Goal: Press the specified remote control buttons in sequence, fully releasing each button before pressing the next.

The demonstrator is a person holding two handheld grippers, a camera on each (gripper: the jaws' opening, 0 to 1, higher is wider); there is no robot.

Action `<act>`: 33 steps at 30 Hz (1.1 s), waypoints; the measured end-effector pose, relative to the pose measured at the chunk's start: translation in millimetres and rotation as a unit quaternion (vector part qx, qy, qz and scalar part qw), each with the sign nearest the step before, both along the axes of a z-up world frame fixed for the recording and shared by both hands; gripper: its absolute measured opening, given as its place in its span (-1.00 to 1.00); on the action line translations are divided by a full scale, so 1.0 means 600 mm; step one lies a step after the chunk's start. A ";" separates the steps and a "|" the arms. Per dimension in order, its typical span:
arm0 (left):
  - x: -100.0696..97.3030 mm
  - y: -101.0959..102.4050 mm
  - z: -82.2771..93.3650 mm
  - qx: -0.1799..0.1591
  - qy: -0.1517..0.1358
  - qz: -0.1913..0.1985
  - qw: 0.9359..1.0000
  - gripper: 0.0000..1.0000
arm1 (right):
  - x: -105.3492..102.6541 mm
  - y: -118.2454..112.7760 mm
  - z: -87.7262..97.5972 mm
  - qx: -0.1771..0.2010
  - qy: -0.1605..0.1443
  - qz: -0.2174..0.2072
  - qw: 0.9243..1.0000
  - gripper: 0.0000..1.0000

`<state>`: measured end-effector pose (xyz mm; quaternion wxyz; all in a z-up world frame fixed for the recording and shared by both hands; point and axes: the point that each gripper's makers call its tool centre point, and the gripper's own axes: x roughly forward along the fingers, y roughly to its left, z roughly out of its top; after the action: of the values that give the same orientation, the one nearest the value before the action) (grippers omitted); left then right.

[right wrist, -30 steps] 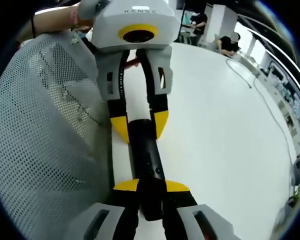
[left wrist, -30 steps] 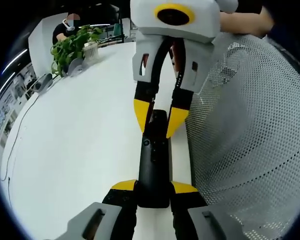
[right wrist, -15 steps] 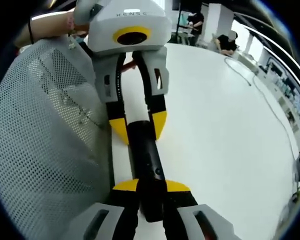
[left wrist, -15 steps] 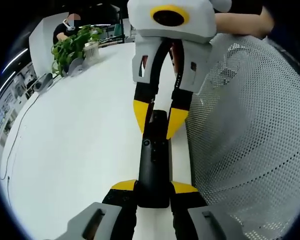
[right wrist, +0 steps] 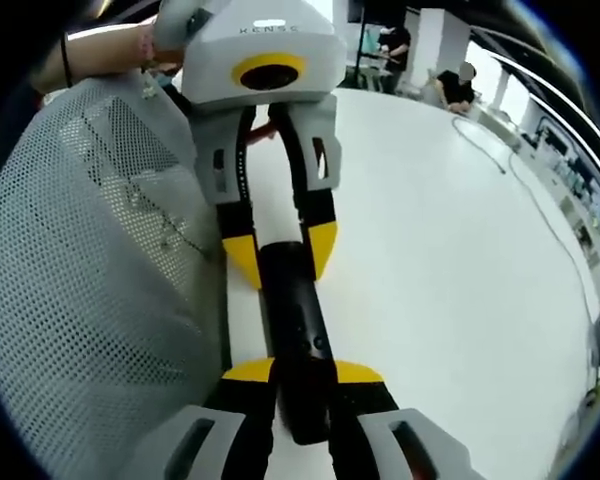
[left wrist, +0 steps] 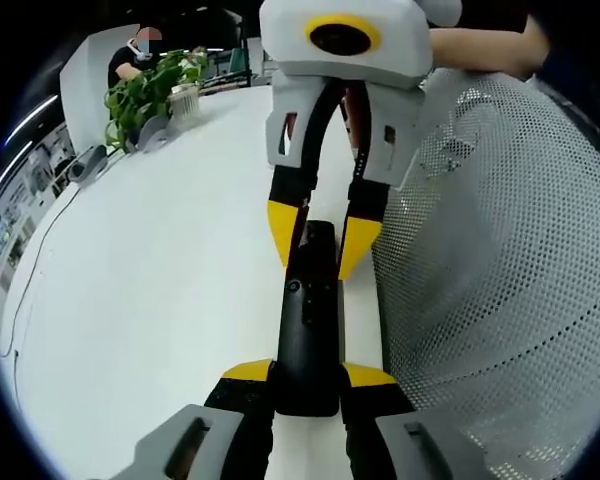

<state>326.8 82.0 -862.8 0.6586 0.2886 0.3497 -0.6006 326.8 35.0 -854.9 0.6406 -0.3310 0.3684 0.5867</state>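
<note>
- On the white table (left wrist: 150, 300), a black remote control (left wrist: 307, 330) is lying lengthwise between the two grippers.
- The left gripper (left wrist: 308, 374) is gripping one end of the remote between its yellow-tipped jaws.
- The right gripper (right wrist: 302, 371) is clamping the opposite end in the same way.
- A grey mesh sleeve (left wrist: 500, 260) is lying just beside the remote.
- A green plant (left wrist: 150, 90) is standing far back on the table.

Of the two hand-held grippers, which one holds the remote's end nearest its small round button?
The right hand-held gripper: on the black remote, the round button lies just ahead of its yellow tips.
</note>
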 end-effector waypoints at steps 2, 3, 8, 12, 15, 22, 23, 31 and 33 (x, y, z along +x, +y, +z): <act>0.000 0.000 0.000 0.000 0.000 0.000 1.000 -0.49 | -0.001 0.000 0.000 0.000 0.000 0.002 1.000 -0.65; 0.000 0.000 0.000 -0.001 0.000 0.001 1.000 -0.49 | -0.001 0.000 0.000 0.000 0.000 0.003 1.000 -0.64; 0.000 0.000 0.001 -0.004 0.003 0.006 1.000 -0.48 | -0.001 -0.003 -0.001 -0.003 0.000 0.004 1.000 -0.61; 0.001 0.000 0.000 -0.006 0.004 0.006 1.000 -0.48 | 0.002 -0.006 -0.003 -0.009 -0.004 0.004 1.000 -0.59; 0.001 0.000 0.000 -0.006 0.003 0.005 1.000 -0.48 | 0.004 -0.008 -0.006 -0.015 -0.006 0.003 1.000 -0.59; 0.001 0.000 0.000 -0.007 0.004 0.005 1.000 -0.48 | 0.005 -0.014 -0.016 -0.031 -0.013 0.012 0.999 -0.56; 0.001 -0.001 0.000 -0.007 0.005 0.006 1.000 -0.48 | 0.005 -0.014 -0.017 -0.033 -0.013 0.014 0.999 -0.56; 0.002 -0.002 0.001 -0.002 0.012 0.011 1.000 -0.48 | 0.006 -0.016 -0.021 -0.041 -0.016 0.025 0.999 -0.57; 0.003 -0.002 0.002 -0.006 0.021 0.018 1.000 -0.48 | 0.006 -0.017 -0.022 -0.038 -0.013 0.022 0.999 -0.57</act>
<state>328.5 80.9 -861.5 0.6639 0.2656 0.3645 -0.5966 330.6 25.0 -868.0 0.6193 -0.3703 0.3751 0.5819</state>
